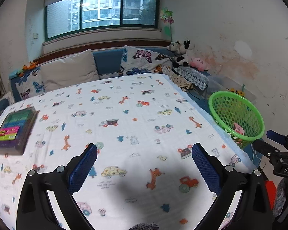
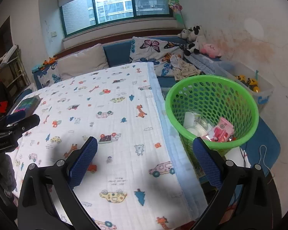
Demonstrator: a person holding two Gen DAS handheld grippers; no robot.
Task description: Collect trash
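Left gripper: jaws spread wide, nothing between the blue pads, poised over the printed cloth that covers the table. No earlier picture to compare, so only the released state is noted.

Far to its left, near the cloth's left edge: a dark flat box of coloured strips, smeared by blur, label unreadable.

Ahead and between the fingers: bare cloth with car and giraffe prints, wide open room, a soft shadow just in front.

To its right, past the cloth's right edge: green basket, perforated plastic, round rim, standing lower than the tabletop. From this view only one pink scrap shows inside.

Right gripper: jaws likewise fully apart, empty. Its left finger hangs over the cloth, its right finger over the gap beside the table, overlapping the basket's near rim in the picture; contact cannot be judged.

Trash lies in the basket bottom, just ahead and right of this gripper: pink wrapper, white wrapper, clear plastic. The near rim cuts off the lowest pieces.

Further right: clear bin with yellow toys, close against the stained wall.
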